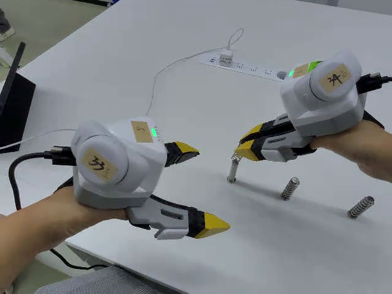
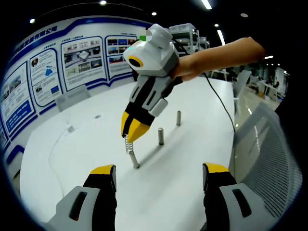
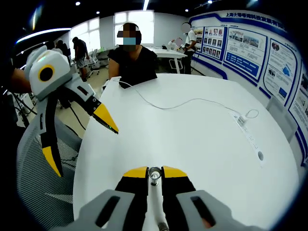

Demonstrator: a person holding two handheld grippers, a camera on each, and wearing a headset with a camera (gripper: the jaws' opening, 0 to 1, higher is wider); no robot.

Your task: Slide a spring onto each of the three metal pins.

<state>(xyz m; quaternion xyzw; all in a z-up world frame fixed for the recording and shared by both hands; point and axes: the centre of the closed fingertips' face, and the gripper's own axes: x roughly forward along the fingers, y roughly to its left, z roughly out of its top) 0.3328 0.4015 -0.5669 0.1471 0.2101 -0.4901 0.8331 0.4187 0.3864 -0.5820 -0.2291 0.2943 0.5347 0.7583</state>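
Observation:
A slim metal pin (image 1: 232,172) stands slightly tilted on the white table (image 1: 122,73), with a spring (image 2: 128,144) around its upper part. My right gripper (image 1: 240,150) is shut on the top of that spring; in the right gripper view the spring's round end (image 3: 154,175) sits between the yellow tips. Two more pins with springs on them (image 1: 290,188) (image 1: 361,207) stand to the right. My left gripper (image 1: 212,188) hovers open a short way left of the first pin, with nothing between its fingers.
A white power strip (image 1: 245,66) with a charger and white cable lies at the far side. The near table edge runs under my left hand, beside a grey mesh chair (image 2: 269,144). A person (image 3: 132,57) sits at the table's far end.

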